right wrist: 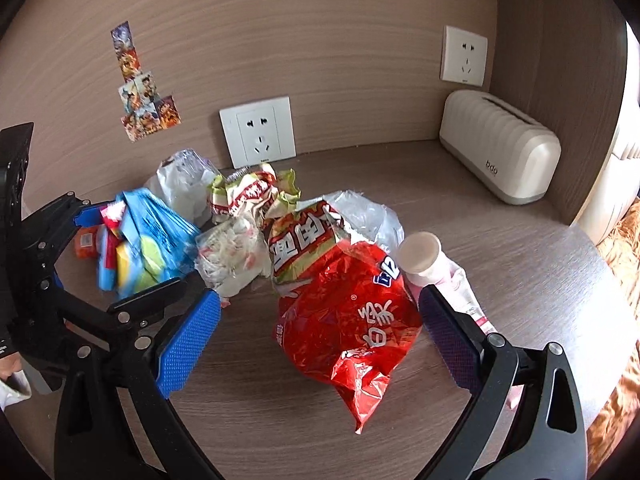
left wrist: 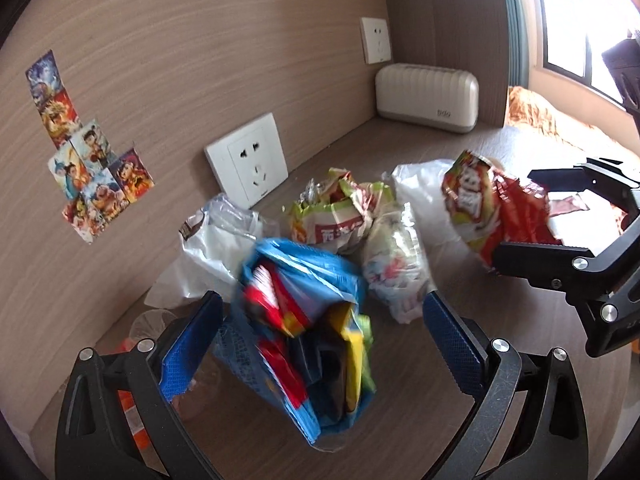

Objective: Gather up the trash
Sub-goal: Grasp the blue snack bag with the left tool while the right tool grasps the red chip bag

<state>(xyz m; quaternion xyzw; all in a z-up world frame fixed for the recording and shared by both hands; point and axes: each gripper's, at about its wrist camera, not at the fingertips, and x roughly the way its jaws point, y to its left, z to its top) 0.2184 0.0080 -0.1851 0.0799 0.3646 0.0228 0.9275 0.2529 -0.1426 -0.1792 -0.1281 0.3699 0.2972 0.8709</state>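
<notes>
Both claws hang wide open, left claw [left wrist: 320, 312] around one blue plastic bag [left wrist: 304, 320], right claw [right wrist: 320, 320] around one crinkled red snack bag [right wrist: 344, 312] on the wood-grain bench [right wrist: 500, 248], two white wall sockets [right wrist: 258, 130] behind.

Daylight pours in from the blown-out window [left wrist: 576, 36], fisheye bending the dark edges, the blue bag [left wrist: 304, 332] smeared by motion blur.

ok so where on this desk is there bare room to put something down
Bare wood lies between the ribbed cream box in the far right corner and the crumpled red snack bag, and along the near edge in front of that bag. The middle and left are crowded: a blue bag of wrappers, green-edged wrappers and white plastic bags reach the wall socket.
</notes>
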